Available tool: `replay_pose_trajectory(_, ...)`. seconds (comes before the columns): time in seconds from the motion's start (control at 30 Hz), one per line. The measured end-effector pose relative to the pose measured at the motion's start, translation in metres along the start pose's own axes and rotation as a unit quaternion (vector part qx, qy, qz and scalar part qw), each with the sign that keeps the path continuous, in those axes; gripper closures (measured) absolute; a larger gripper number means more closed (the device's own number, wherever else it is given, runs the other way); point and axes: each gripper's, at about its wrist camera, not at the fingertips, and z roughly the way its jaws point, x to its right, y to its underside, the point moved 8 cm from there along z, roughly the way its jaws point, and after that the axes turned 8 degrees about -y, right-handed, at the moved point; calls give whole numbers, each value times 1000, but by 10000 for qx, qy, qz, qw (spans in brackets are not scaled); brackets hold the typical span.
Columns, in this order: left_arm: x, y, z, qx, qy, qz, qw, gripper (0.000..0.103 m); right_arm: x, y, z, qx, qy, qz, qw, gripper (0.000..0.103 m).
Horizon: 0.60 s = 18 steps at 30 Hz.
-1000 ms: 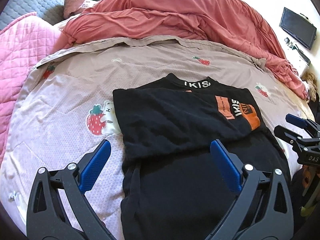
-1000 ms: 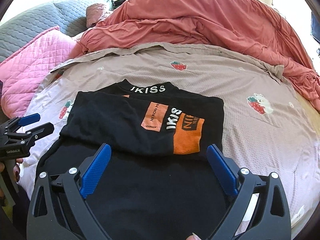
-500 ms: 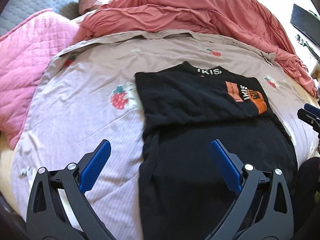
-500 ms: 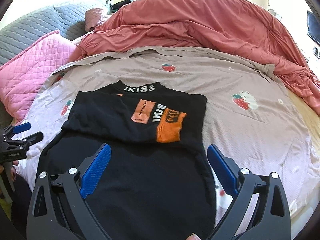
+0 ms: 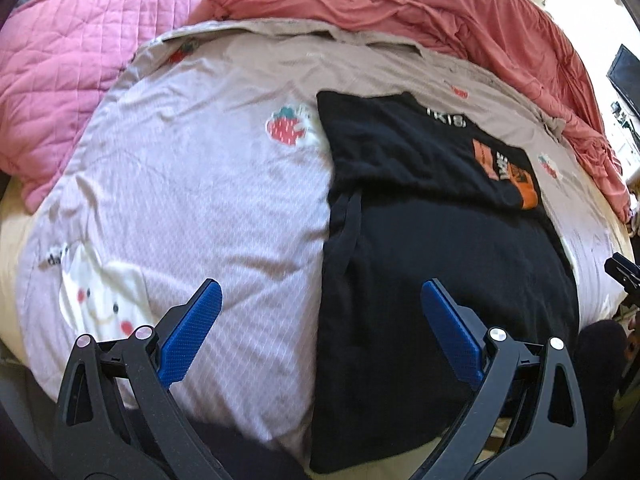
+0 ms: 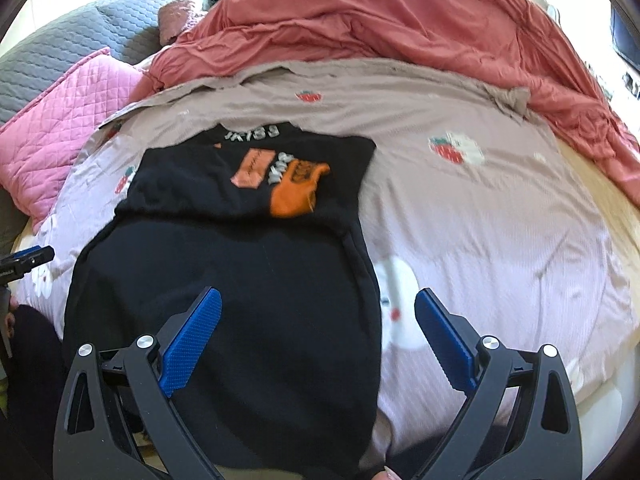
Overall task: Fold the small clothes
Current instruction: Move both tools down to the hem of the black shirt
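On the strawberry-print bed sheet (image 5: 208,200) lies the black shirt (image 5: 432,248), sleeves already folded across its chest, long axis running from the collar at the far end to the hem at the bed's near edge. We hold the left gripper (image 5: 320,332) and right gripper (image 6: 318,328) spread wide and empty, each straddling one lower side edge — neither nearer, so we judge the hem a two-handed lift toward the collar

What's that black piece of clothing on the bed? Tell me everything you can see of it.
The black top looks like soft knit fabric, with white lettering at the collar and orange patches on a sleeve folded across the chest. It lies flat on the strawberry-print bedsheet, collar away from the cameras, hem draping over the near bed edge. Neither gripper touches it.
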Motion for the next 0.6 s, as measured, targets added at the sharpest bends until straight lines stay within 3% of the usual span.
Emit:
replay_pose_trajectory(0.27, -4, 34, 21, -680, -47, -13, 9977, 10, 16, 46, 13, -709, 26, 494, 9963, 6)
replay_pose_trajectory(0.47, 1, 44, 23, -828, 52, 68, 9965, 11, 19, 62, 31, -1155, 177, 519, 9918, 8)
replay_pose_trajectory(0.6, 9, 55, 30, -1070, 239, 49, 9940, 14, 22, 73, 45, -1467, 90, 640, 9871, 31)
